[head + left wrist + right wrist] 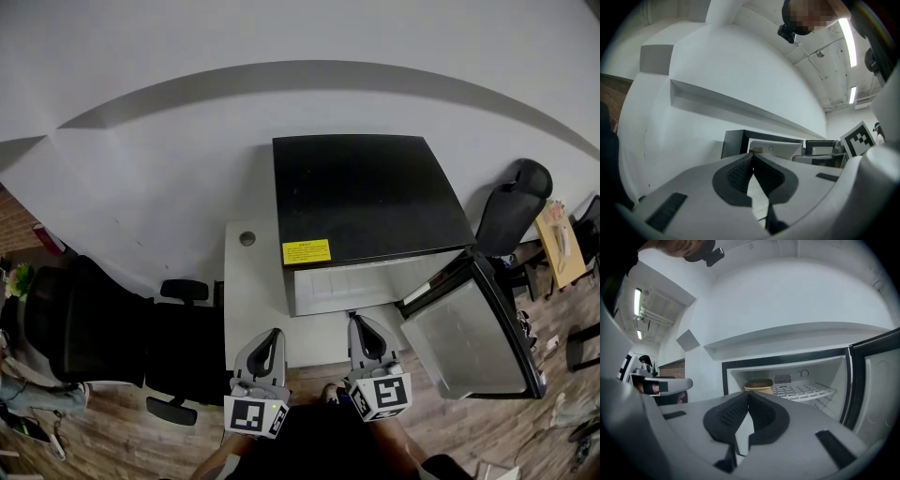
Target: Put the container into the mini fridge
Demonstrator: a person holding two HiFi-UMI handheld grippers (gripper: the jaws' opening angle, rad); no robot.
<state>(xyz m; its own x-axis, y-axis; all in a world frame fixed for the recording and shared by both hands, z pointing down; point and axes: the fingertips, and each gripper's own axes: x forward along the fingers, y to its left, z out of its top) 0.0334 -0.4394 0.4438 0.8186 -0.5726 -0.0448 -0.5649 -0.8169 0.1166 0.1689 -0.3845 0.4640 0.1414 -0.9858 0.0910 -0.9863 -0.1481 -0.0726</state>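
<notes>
Grey plastic fills the bottom of both gripper views. My left gripper point(752, 156) has its ribbed pads pressed tip to tip with nothing between them, and my right gripper point(748, 394) is likewise closed on nothing. In the head view both hang side by side at the near edge of the white table point(251, 309), short of the mini fridge point(366, 192). I read that as hands kept clear because the placing is done.

The fridge's door point(473, 342) stands swung wide to my right. I judge it is open so the compartment can be reached, and closing it would be the remaining step.

Further in, the container point(759, 386), tan with a darker top, sits inside the fridge at the left of the compartment, beside the white wire shelf point(802, 391). Its base is cut off by my right jaws, so I can't say whether it rests on the shelf or on the floor of the compartment. From overhead the fridge's black top hides the interior wholly, and the print on the yellow label point(307, 251) is too small to read.
</notes>
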